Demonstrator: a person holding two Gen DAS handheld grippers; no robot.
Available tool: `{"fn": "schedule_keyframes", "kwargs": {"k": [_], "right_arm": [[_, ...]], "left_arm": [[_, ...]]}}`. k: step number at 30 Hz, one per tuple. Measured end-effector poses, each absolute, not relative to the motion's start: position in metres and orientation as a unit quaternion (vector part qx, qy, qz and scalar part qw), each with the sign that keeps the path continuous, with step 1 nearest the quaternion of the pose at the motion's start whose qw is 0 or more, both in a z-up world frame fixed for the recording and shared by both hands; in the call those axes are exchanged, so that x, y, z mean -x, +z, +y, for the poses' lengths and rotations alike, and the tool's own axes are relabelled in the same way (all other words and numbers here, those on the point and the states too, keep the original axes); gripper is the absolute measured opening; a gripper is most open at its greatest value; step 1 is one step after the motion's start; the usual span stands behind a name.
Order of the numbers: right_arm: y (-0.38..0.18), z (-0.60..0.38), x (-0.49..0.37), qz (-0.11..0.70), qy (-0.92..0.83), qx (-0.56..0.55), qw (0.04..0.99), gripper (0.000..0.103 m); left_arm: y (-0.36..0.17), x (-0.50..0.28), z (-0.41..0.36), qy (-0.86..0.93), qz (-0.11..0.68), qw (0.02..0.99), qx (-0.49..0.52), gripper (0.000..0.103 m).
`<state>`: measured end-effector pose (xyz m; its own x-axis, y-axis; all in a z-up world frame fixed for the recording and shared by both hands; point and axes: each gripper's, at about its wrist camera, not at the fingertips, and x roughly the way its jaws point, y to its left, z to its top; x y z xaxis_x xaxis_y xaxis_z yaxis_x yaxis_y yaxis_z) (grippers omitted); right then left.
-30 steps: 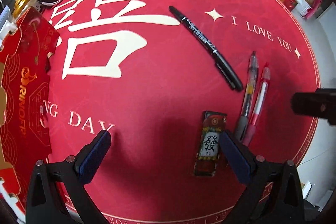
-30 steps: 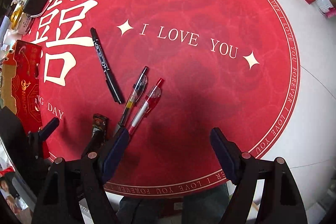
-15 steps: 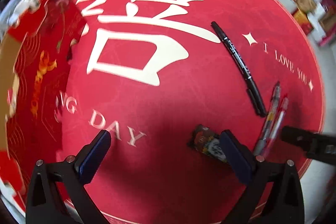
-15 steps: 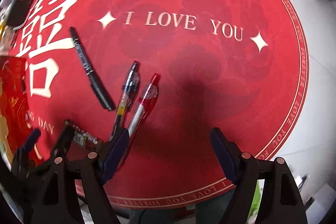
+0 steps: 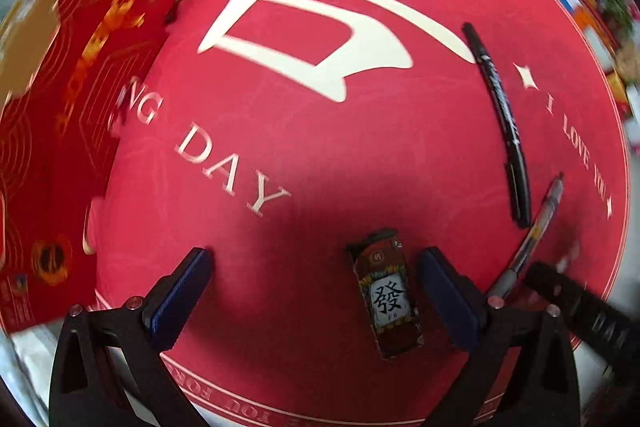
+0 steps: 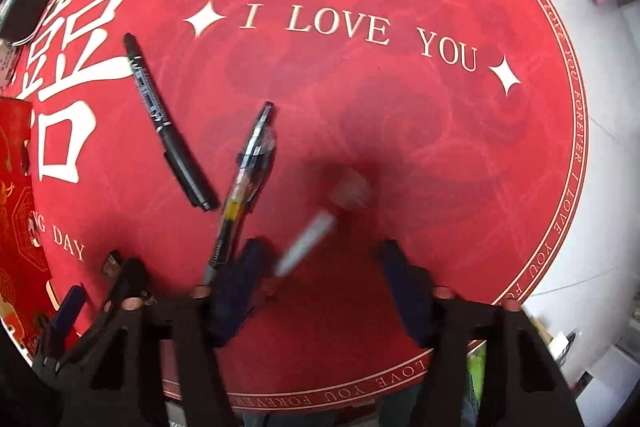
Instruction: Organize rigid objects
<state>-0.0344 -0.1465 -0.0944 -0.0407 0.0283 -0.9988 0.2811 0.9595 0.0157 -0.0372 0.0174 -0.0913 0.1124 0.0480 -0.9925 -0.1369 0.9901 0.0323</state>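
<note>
three pens lie on my round red surface (image 6: 400, 147): one black marker (image 6: 168, 123), one dark gel pen (image 6: 244, 179) and one blurred red pen (image 6: 308, 239). my right gripper (image 6: 320, 267) has just been narrowing its jaws, with the red pen between them, not clearly pinched. one small patterned box (image 5: 386, 293) lies between the wide jaws of my left gripper (image 5: 316, 287), close to the right one.

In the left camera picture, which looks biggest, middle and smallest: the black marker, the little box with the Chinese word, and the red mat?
1. Red mat, by far.
2. Black marker, longest of the small things.
3. Little box, shorter but wider, and nearer the camera, so it looks bigger than it is.
</note>
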Motion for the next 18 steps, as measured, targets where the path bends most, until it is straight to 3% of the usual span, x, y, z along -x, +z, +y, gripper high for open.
{"fn": "schedule_keyframes", "kwargs": {"k": [2,9,11,16,18], "right_arm": [[-0.093,-0.138,0.033,0.722,-0.067,-0.085,0.684,0.030],[-0.092,-0.143,0.039,0.727,-0.012,-0.038,0.685,0.018],[-0.093,-0.140,0.042,0.728,0.001,-0.023,0.685,0.011],[-0.083,-0.147,0.049,0.728,0.031,-0.017,0.685,0.011],[-0.073,-0.153,0.048,0.721,0.035,-0.022,0.692,0.011]], "left_arm": [[-0.090,0.041,0.014,0.073,0.662,0.744,0.045,0.103],[-0.087,0.057,-0.014,0.101,0.642,0.757,0.070,0.103],[-0.086,0.064,-0.019,0.124,0.628,0.763,0.082,0.103],[-0.084,0.071,-0.034,0.122,0.639,0.755,0.087,0.101],[-0.082,0.063,-0.039,0.115,0.639,0.756,0.081,0.095]]}}
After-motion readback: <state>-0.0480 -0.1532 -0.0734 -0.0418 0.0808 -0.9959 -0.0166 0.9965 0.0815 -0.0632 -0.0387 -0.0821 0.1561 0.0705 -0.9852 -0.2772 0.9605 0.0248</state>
